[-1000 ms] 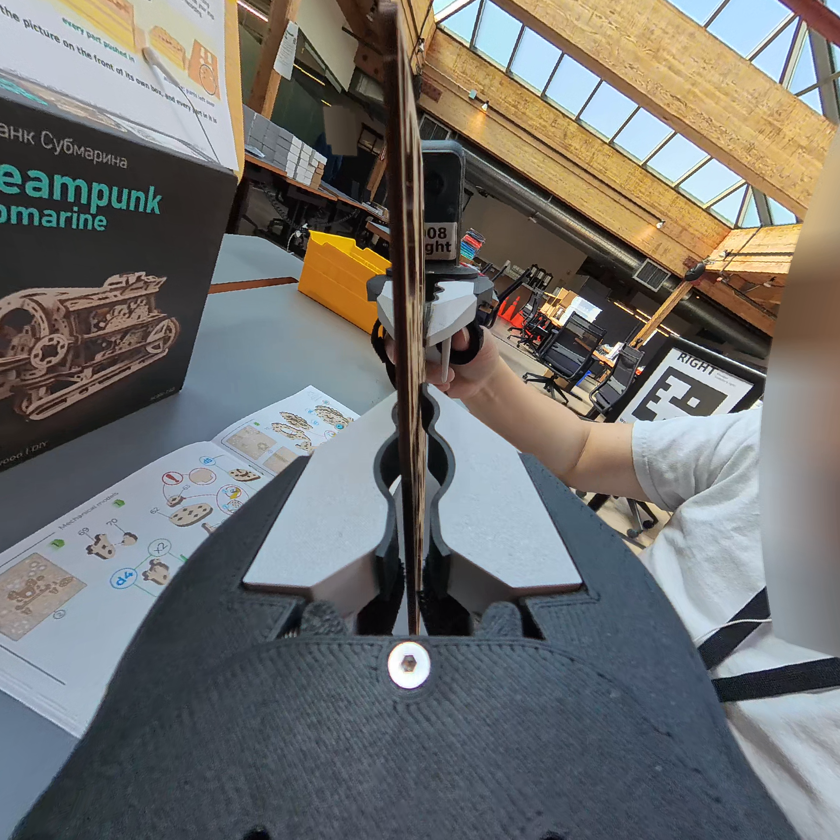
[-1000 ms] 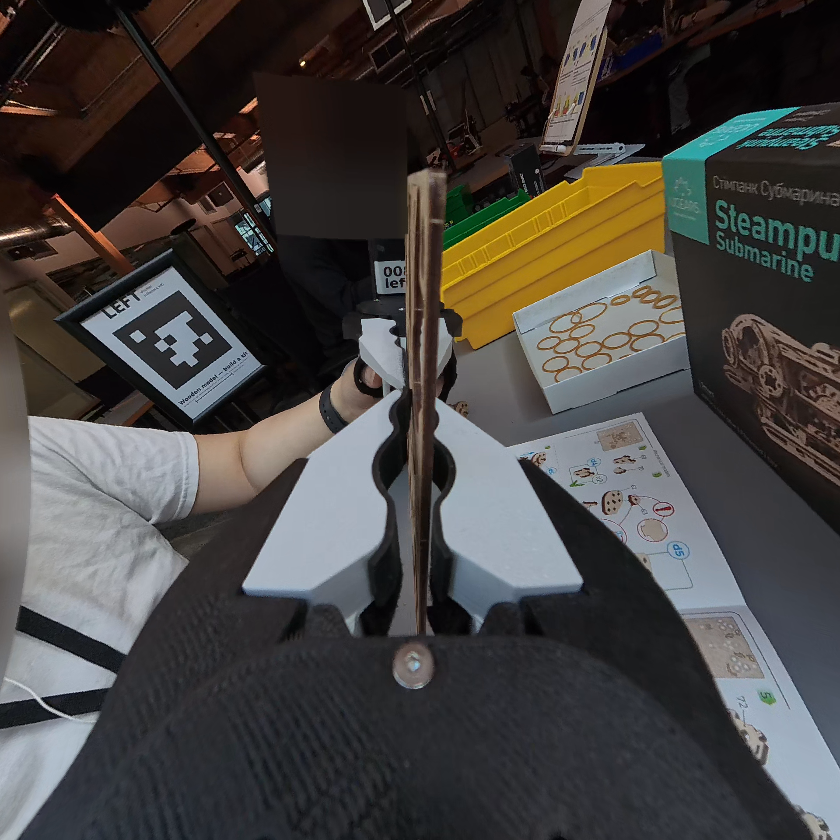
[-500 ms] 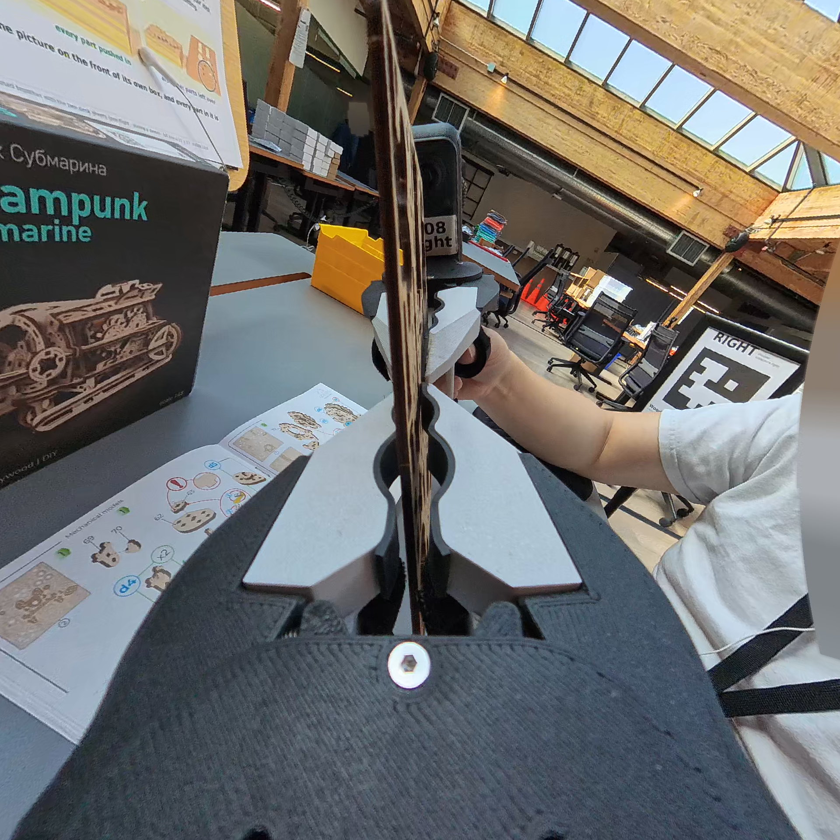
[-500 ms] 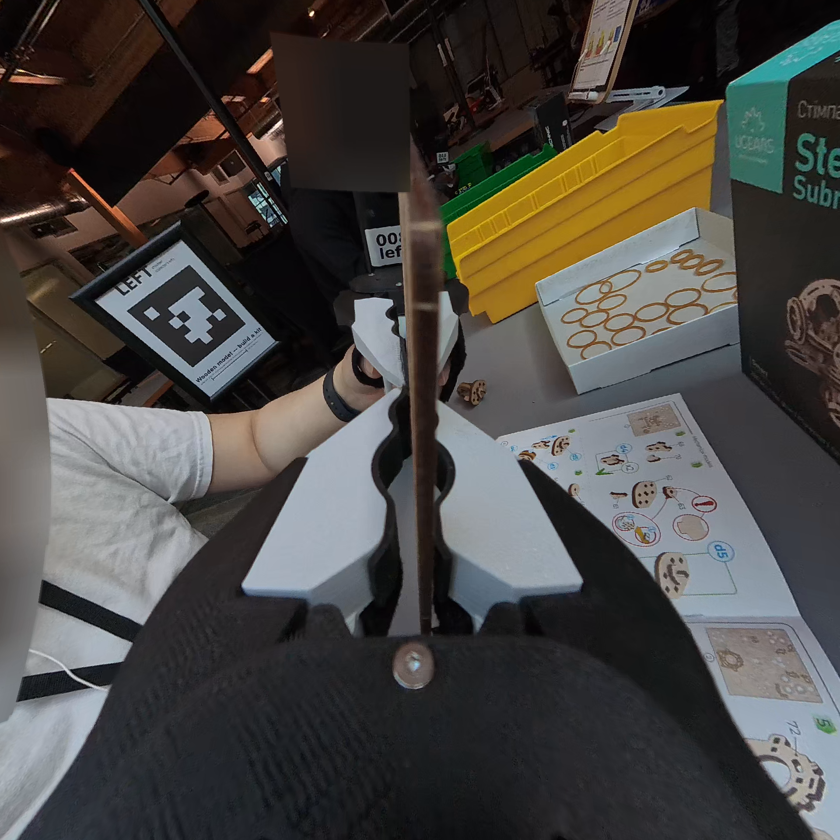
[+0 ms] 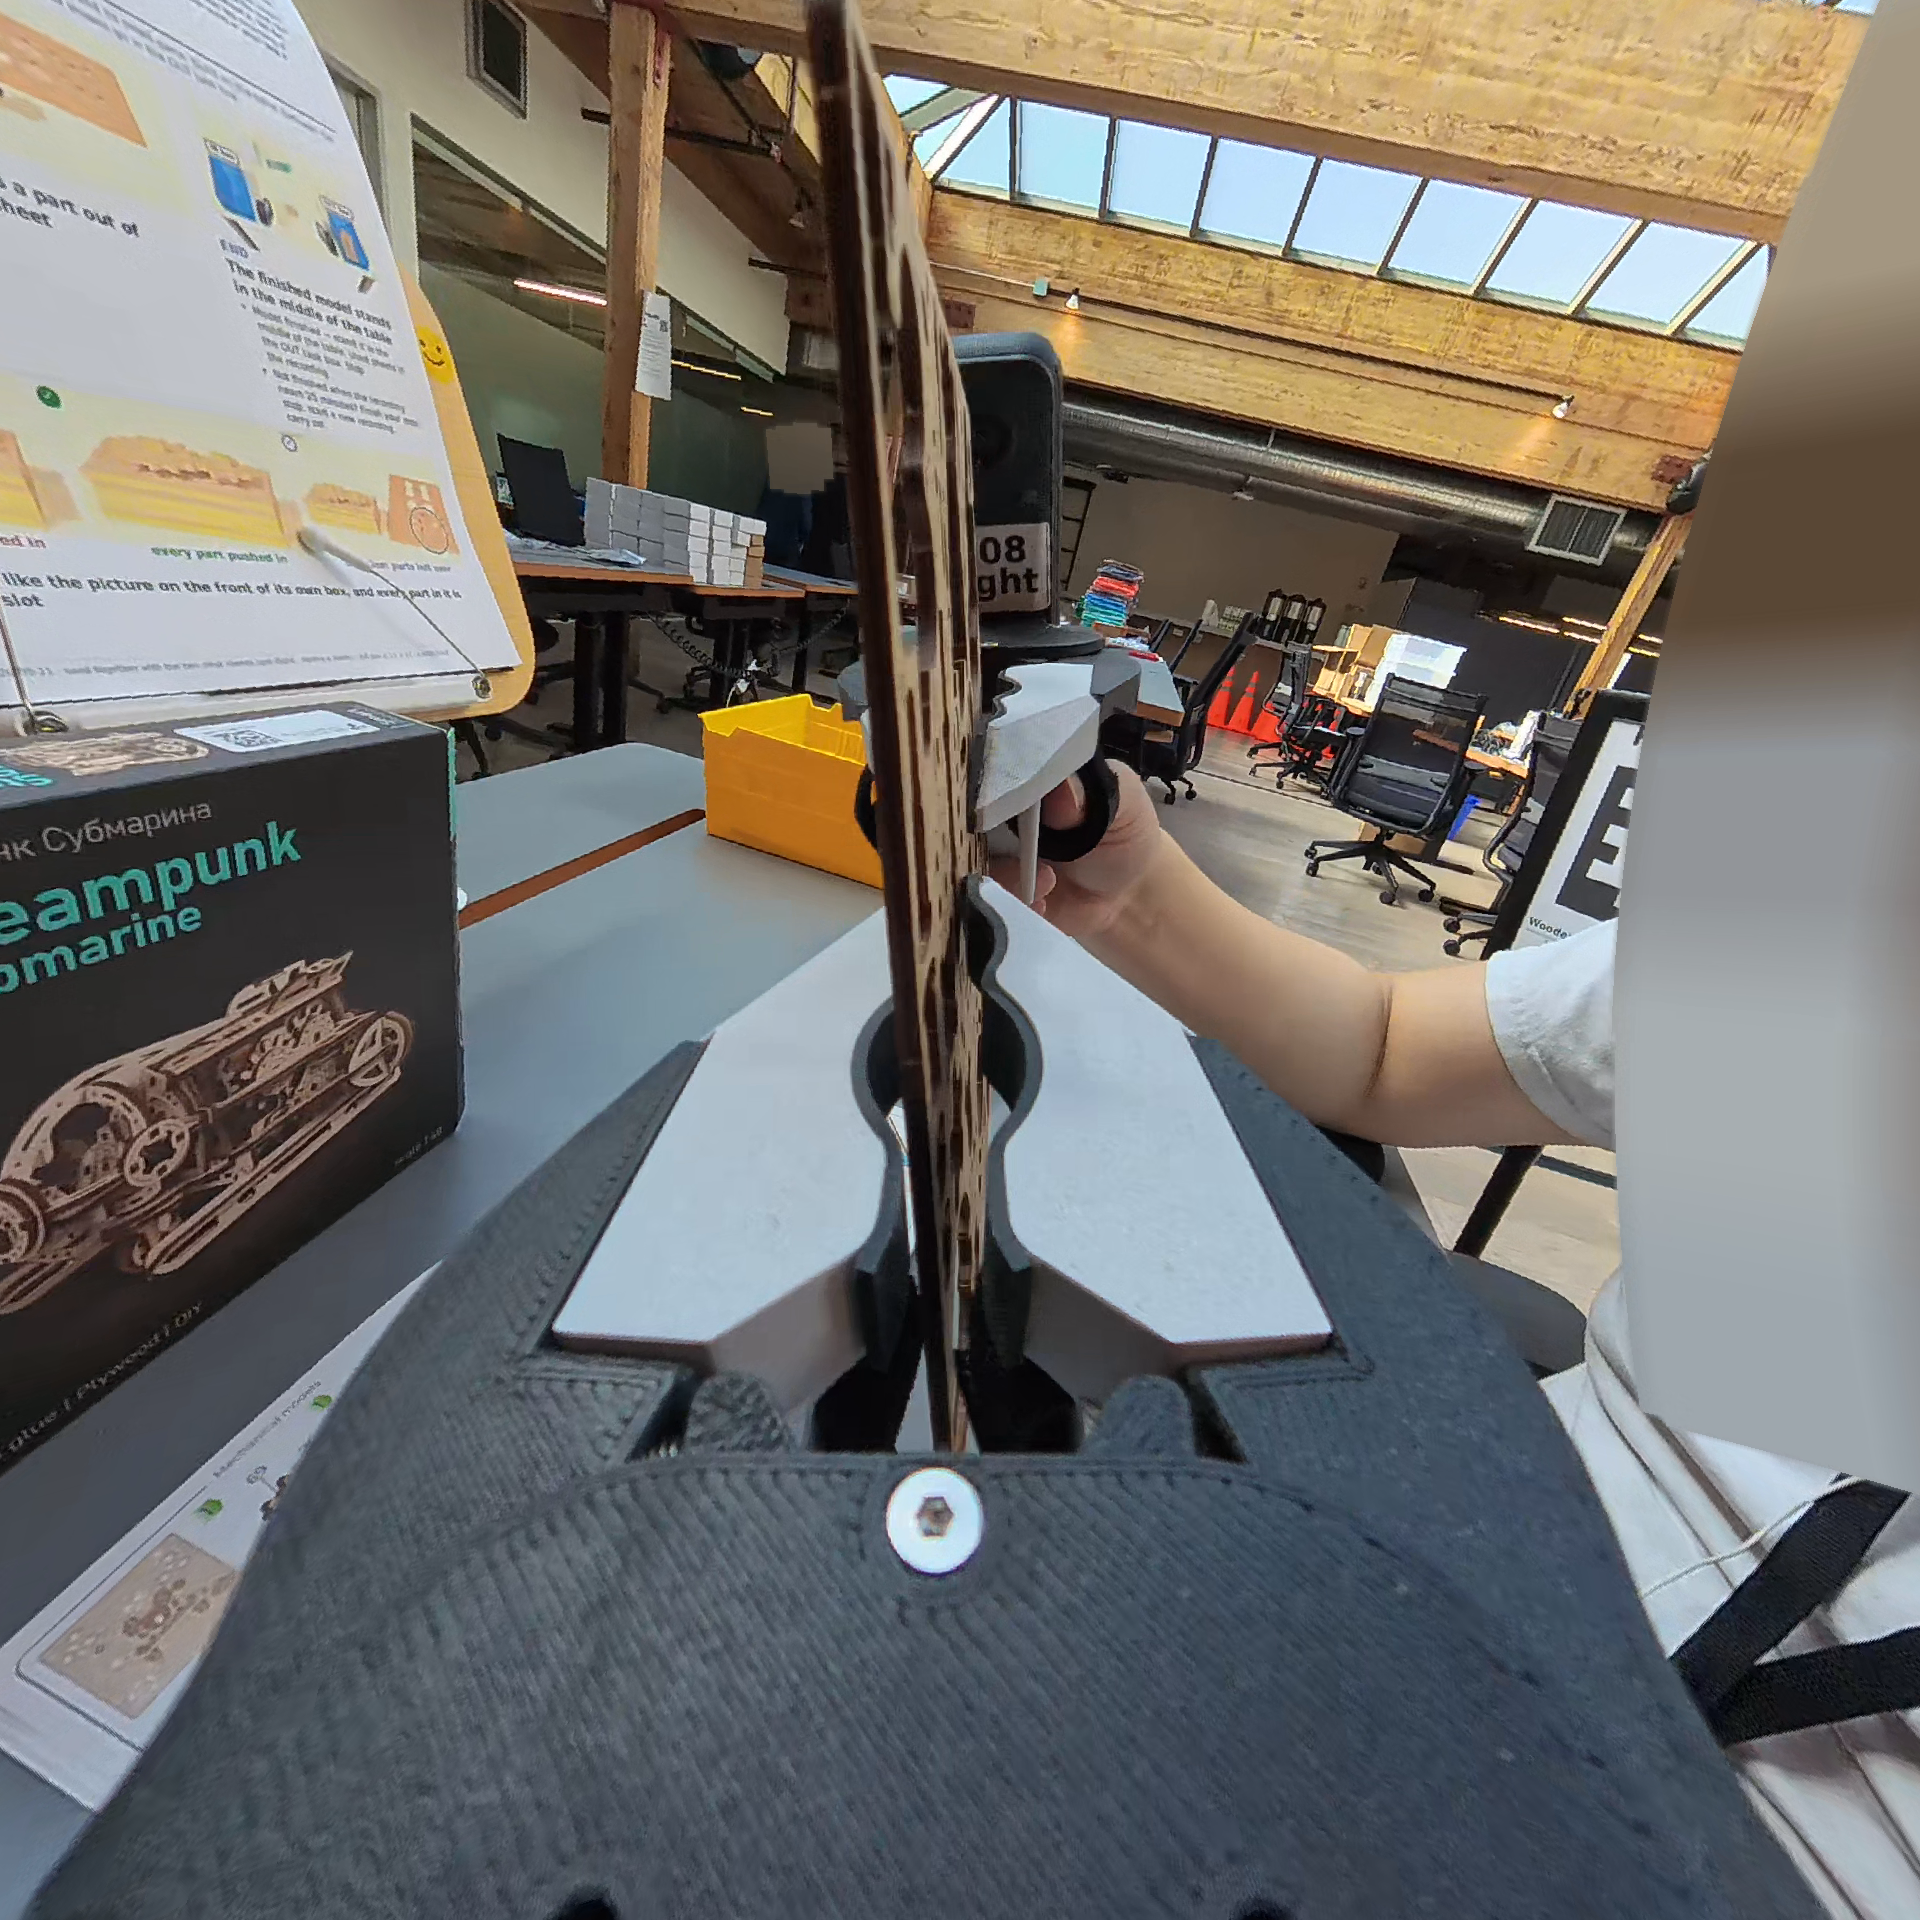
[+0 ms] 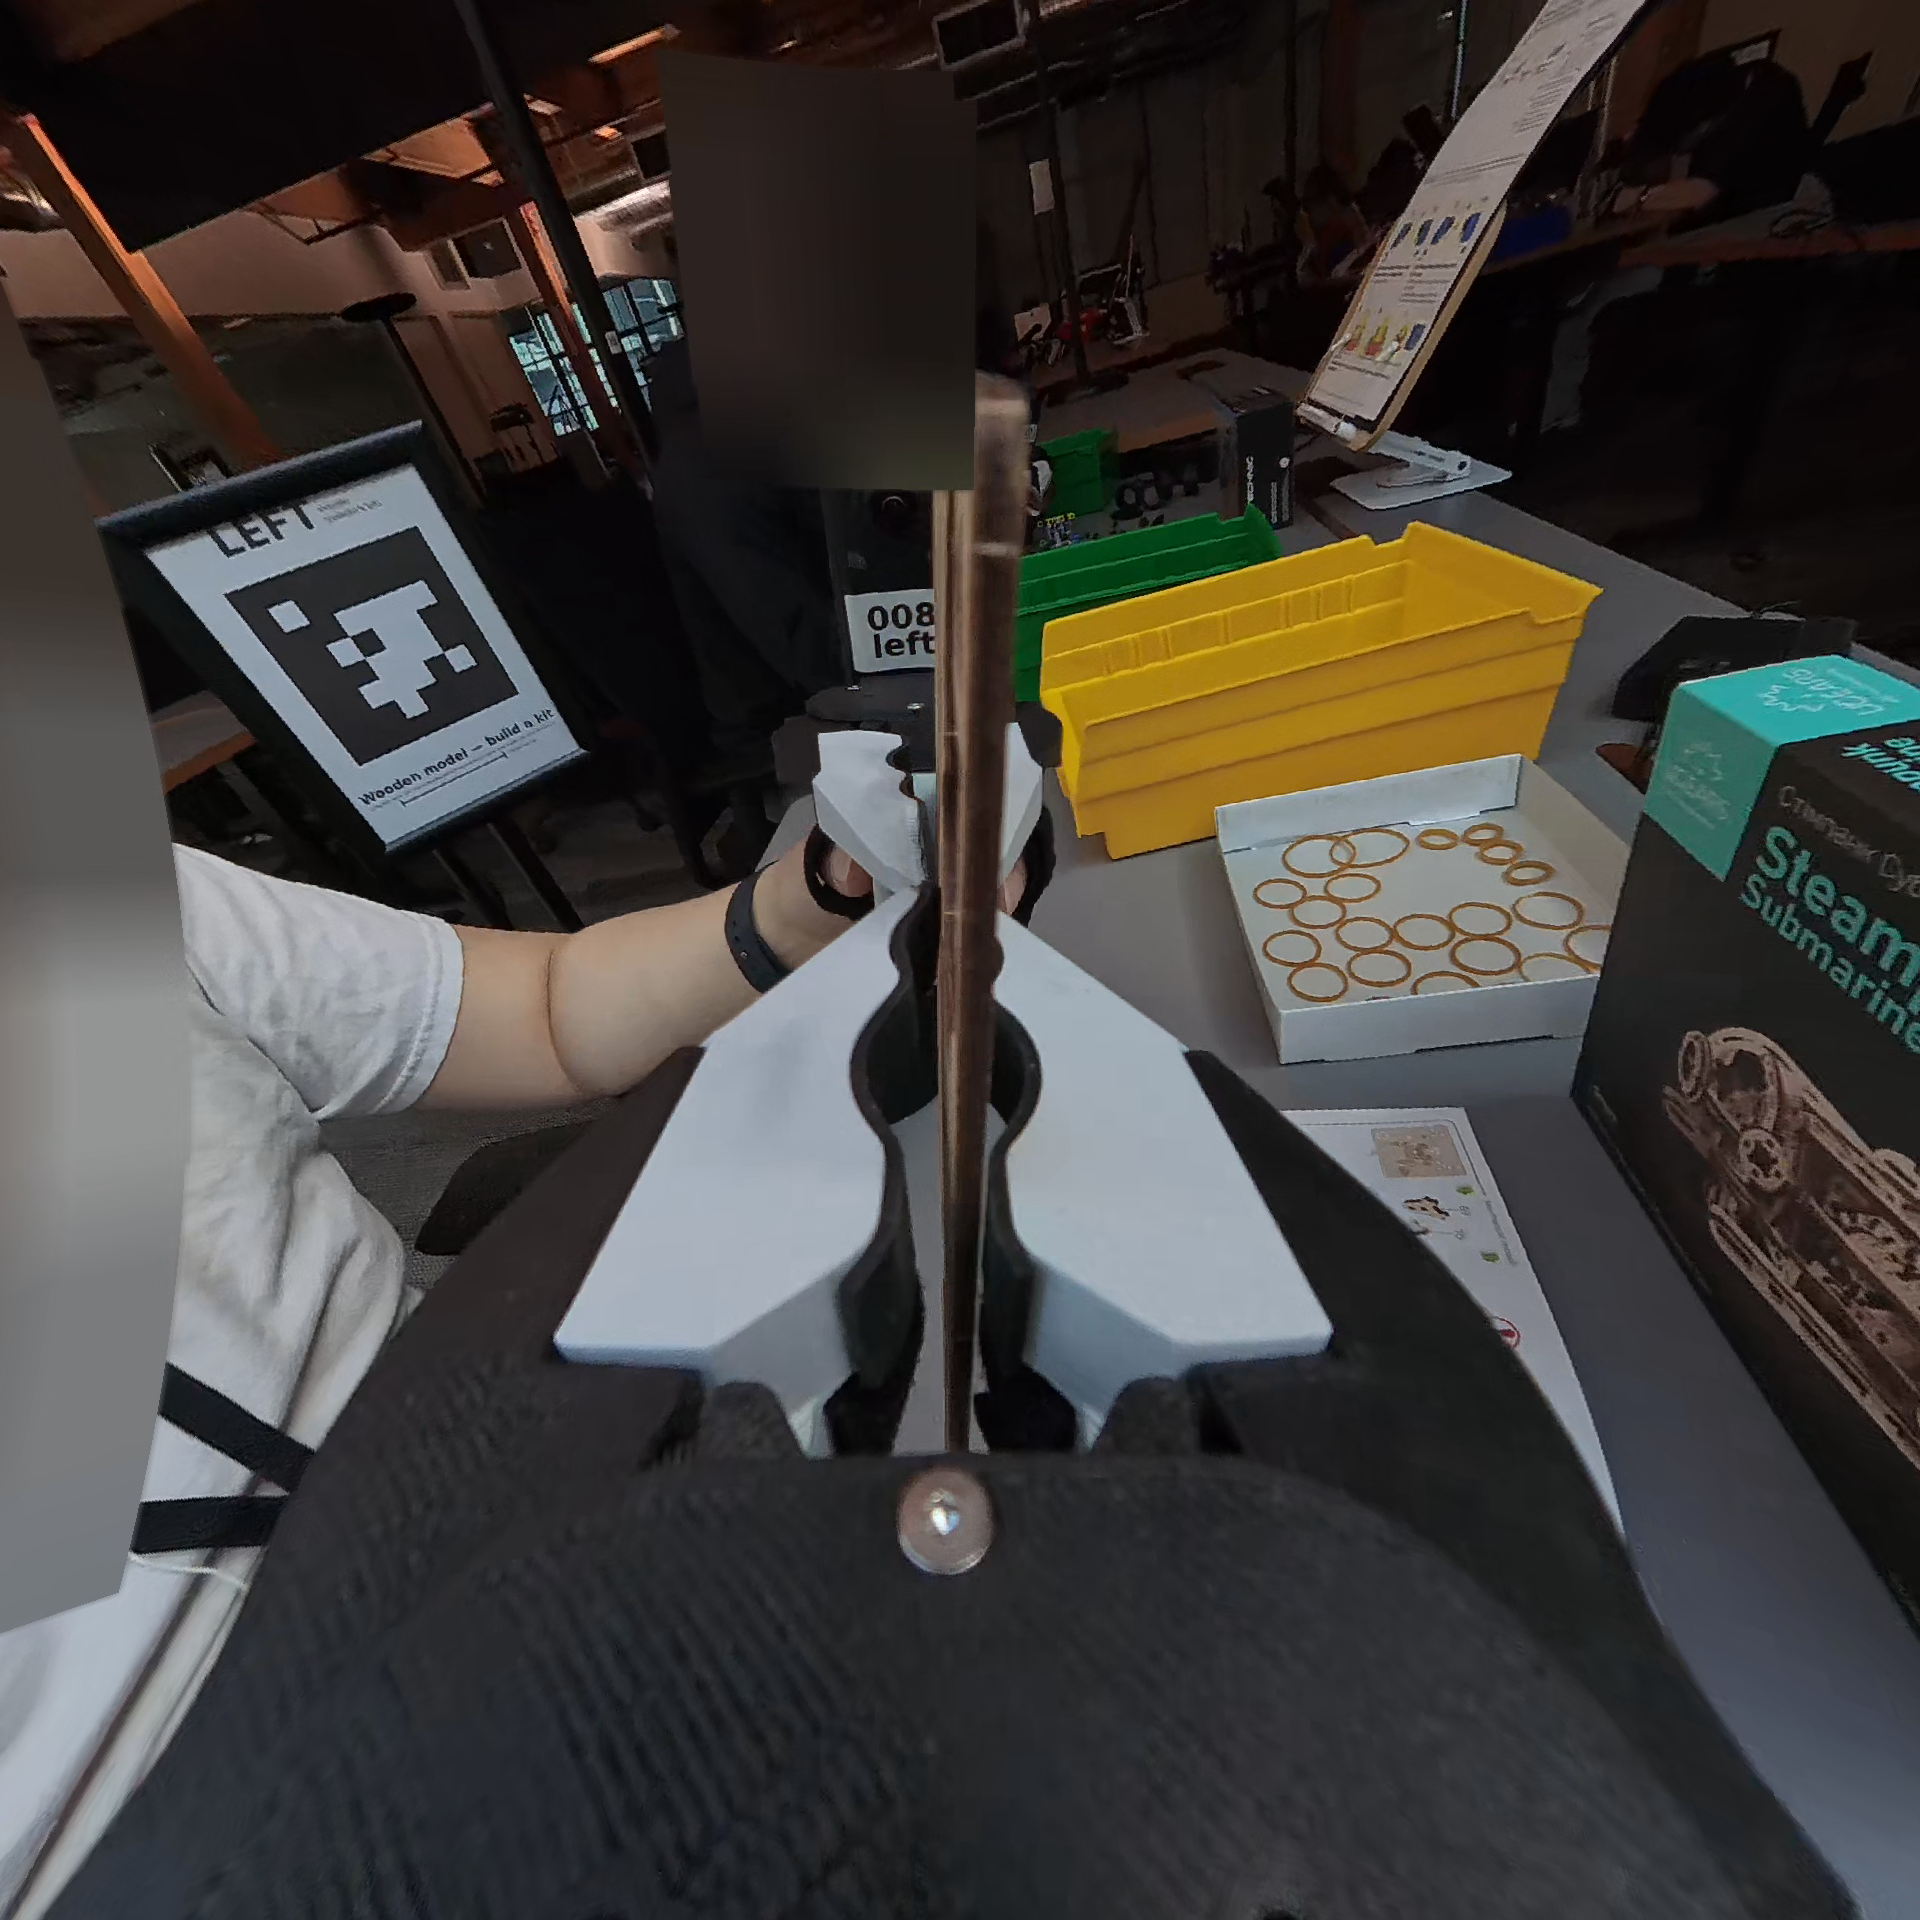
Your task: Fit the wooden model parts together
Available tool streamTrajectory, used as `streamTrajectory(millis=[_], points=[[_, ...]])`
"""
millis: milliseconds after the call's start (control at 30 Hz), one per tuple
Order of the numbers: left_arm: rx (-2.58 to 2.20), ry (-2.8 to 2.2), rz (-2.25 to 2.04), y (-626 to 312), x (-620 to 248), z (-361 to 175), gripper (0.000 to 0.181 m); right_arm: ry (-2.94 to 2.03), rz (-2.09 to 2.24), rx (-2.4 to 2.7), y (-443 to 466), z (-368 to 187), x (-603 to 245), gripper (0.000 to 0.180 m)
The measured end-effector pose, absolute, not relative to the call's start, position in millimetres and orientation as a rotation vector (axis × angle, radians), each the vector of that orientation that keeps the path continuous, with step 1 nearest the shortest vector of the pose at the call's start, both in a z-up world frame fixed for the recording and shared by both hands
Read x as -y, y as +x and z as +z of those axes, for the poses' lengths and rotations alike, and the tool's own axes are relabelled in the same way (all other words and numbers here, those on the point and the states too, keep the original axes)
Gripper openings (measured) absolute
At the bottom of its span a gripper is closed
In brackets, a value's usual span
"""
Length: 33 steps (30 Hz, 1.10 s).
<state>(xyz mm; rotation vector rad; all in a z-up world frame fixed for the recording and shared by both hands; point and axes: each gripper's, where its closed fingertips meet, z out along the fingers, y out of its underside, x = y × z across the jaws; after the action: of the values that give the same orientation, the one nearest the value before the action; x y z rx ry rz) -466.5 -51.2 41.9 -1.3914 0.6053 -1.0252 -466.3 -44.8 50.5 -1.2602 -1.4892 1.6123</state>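
In the left wrist view, the left tongs (image 5: 940,1039) are pressed together on the near edge of a thin laser-cut wooden sheet (image 5: 914,582) that stands upright on edge, lifted above the grey table (image 5: 582,935); the right tongs (image 5: 977,769) pinch its far edge, a hand (image 5: 1101,862) behind them. A dark model box (image 5: 218,1039) stands to the left, an instruction booklet (image 5: 135,1621) lies below. In the right wrist view, the same sheet (image 6: 971,831) shows edge-on, gripped near by the right tongs (image 6: 961,1039) and far by the left tongs (image 6: 925,821); a yellow bin (image 6: 1309,717) and a white tray of rubber bands (image 6: 1392,987) sit to the right. With both ends clamped, I judge that any twist or uneven pull could crack the perforated sheet or pop parts loose. Compared with a second ago, the views have swung: the box appears lower, and the clipboard stand (image 5: 260,416) has come into sight.
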Motion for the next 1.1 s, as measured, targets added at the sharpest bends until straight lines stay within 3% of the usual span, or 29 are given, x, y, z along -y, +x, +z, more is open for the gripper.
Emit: streamTrajectory(millis=[300, 367, 433, 1100], points=[[-0.574, -1.432, -1.09, -471.0, 46.9, 32.7, 0.0, -1.277, 1.685, 1.425, -470.9, 40.6, 39.9, 0.0], [-0.578, -1.449, -1.064, -470.5, 45.0, 29.7, 0.0, -1.288, 1.737, 1.444, -472.2, 35.7, 43.2, 0.008], [-0.572, -1.466, -1.07, -469.5, 43.1, 25.8, 0.0, -1.317, 1.708, 1.454, -475.1, 26.9, 40.4, 0.0], [-0.533, -1.626, -1.138, -471.3, 26.4, -15.5, 0.0, -1.442, 1.773, 1.421, -477.8, -13.2, 23.0, 0.0]])
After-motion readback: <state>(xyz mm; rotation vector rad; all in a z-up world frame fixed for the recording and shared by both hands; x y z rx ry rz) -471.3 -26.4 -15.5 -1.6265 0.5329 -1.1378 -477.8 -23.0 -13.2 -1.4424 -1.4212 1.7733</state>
